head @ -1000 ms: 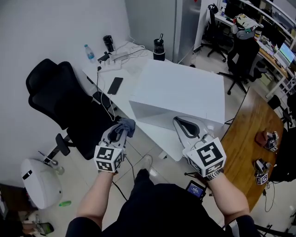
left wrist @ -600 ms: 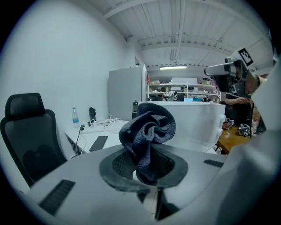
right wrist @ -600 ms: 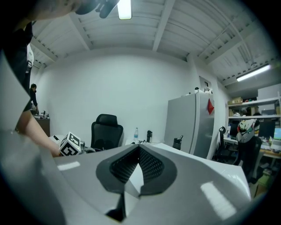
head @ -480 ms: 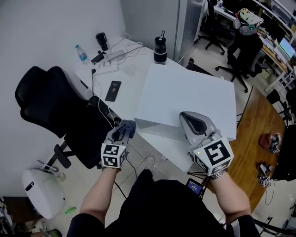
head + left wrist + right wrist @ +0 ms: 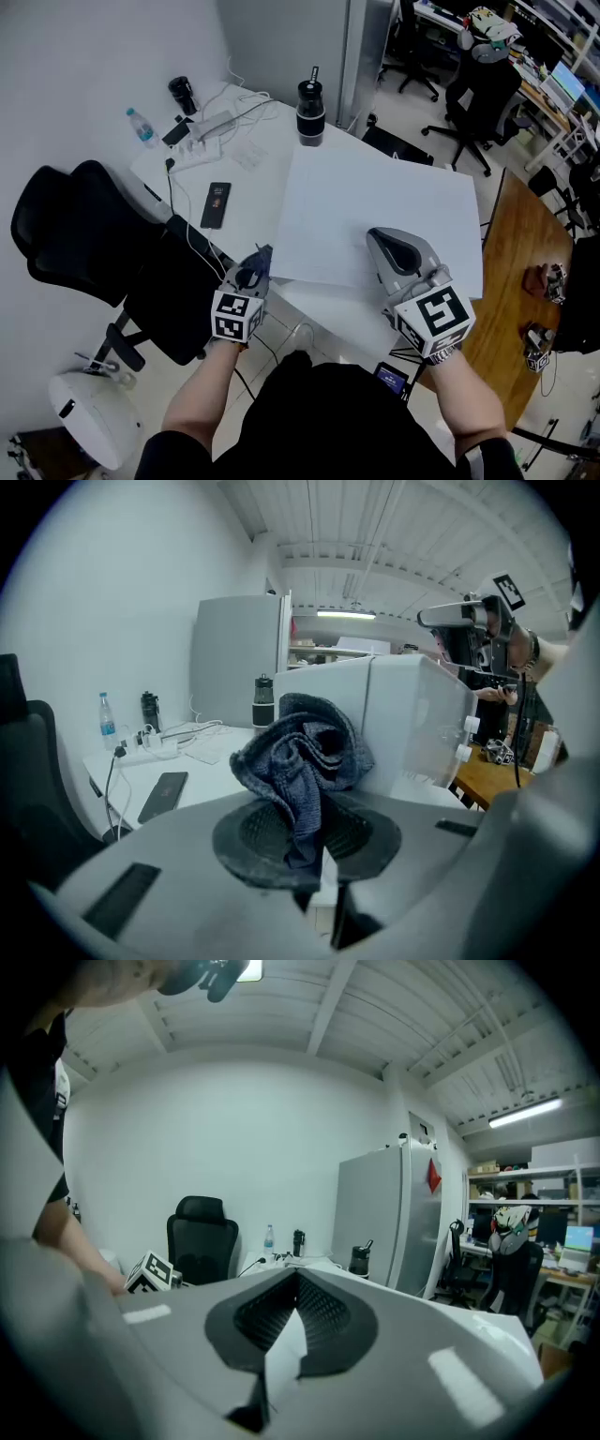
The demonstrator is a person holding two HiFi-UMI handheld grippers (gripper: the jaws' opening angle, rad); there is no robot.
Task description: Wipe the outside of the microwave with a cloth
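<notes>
Head view: a white microwave (image 5: pixel 375 211) is seen standing on a white table (image 5: pixel 248 183), with its top face turned toward the camera. The left gripper (image 5: pixel 255 272) is held at the microwave's near left corner. In the left gripper view its jaws are seen clamped on a dark blue-grey cloth (image 5: pixel 302 761). The bunched bulk of the cloth stands up beyond the pads, and the microwave's white side is just behind it. Contact between cloth and microwave cannot be confirmed. The right gripper (image 5: pixel 380 239) is positioned over the near part of the microwave's top. In the right gripper view its jaws are pressed together with nothing between them. On the table, left of and behind the microwave, a black phone (image 5: pixel 217 204), a power strip (image 5: pixel 211 127), a water bottle (image 5: pixel 142 127) and a black tumbler (image 5: pixel 310 111) are noted. A black office chair (image 5: pixel 75 234) stands beside the table.
</notes>
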